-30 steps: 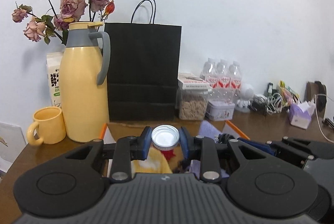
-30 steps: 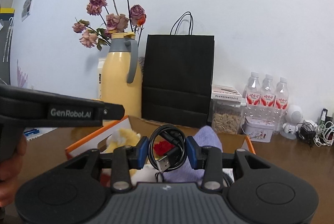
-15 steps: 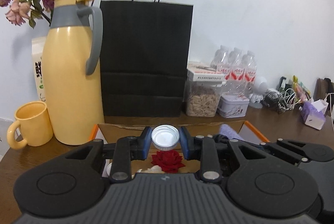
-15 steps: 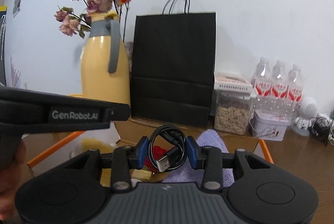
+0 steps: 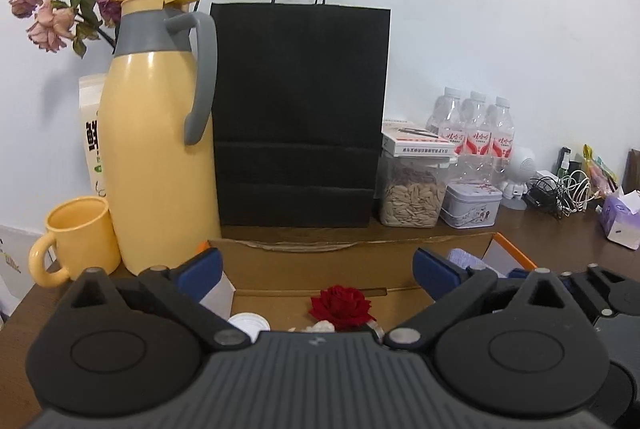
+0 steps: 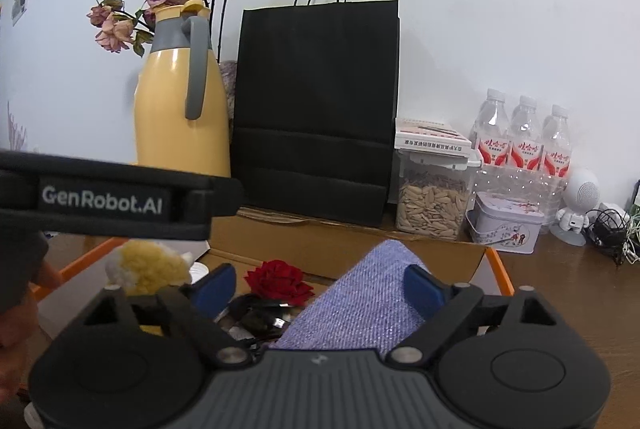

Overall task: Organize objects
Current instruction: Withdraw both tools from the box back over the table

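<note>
An open cardboard box with orange edges (image 5: 320,265) (image 6: 496,263) lies in front of me. My left gripper (image 5: 318,269) is open and empty above it. The white lid (image 5: 249,323) lies in the box below its left finger, beside a red rose (image 5: 340,305). My right gripper (image 6: 320,283) is open and empty over the box. The black coiled cable (image 6: 256,315) lies in the box below it, between the red rose (image 6: 278,279) and a purple cloth (image 6: 360,297). A yellow fluffy toy (image 6: 148,265) sits at the box's left.
Behind the box stand a yellow thermos jug (image 5: 156,149), a yellow mug (image 5: 76,233), a black paper bag (image 5: 300,113), a seed jar (image 5: 414,189), a small tin (image 5: 472,203), water bottles (image 5: 472,133) and tangled cables (image 5: 560,189). The left gripper's body (image 6: 112,199) crosses the right view.
Both grippers opened. The left let go of the white lid and the right let go of the coiled cable; both items now lie in the box.
</note>
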Demonstrator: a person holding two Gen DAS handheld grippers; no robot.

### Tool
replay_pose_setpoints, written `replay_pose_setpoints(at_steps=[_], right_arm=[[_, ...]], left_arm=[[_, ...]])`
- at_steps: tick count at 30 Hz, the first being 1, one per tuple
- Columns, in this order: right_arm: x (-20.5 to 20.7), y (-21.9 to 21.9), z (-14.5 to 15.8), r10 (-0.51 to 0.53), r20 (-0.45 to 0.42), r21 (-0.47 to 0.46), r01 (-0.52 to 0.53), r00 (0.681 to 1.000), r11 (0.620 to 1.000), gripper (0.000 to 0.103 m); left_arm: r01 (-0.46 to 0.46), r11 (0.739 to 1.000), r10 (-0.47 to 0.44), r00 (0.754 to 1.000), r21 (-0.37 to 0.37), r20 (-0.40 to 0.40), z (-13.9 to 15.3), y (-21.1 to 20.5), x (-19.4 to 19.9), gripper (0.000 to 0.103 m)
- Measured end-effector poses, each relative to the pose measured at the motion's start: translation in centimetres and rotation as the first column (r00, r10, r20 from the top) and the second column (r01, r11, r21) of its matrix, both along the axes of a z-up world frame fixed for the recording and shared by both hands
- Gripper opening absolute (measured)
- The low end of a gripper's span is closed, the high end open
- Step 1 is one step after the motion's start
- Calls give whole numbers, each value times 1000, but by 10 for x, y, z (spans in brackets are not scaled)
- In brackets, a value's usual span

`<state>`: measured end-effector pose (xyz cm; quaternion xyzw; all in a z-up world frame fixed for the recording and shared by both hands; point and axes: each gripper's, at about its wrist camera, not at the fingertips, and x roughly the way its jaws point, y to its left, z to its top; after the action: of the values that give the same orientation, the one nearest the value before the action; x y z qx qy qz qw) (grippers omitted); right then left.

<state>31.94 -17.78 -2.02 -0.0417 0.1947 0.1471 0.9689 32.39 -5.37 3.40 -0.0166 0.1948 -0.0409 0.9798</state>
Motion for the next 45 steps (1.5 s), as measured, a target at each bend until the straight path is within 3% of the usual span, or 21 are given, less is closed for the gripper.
replay_pose_setpoints(at_steps=[22, 36, 45], right_arm=[[-16, -5, 8, -21, 36, 0, 21, 999, 1000, 103], [-65, -1, 15, -15, 74, -40, 18, 997, 999, 103], [-99, 1, 11, 8, 45, -29, -7, 999, 1000, 103]], left_arm=[[19, 1000, -19, 999, 2, 29, 10, -3, -21, 103], [2, 1000, -3, 998, 23, 68, 24, 1, -68, 103], [2, 999, -5, 998, 48, 62, 21, -5, -104, 103]])
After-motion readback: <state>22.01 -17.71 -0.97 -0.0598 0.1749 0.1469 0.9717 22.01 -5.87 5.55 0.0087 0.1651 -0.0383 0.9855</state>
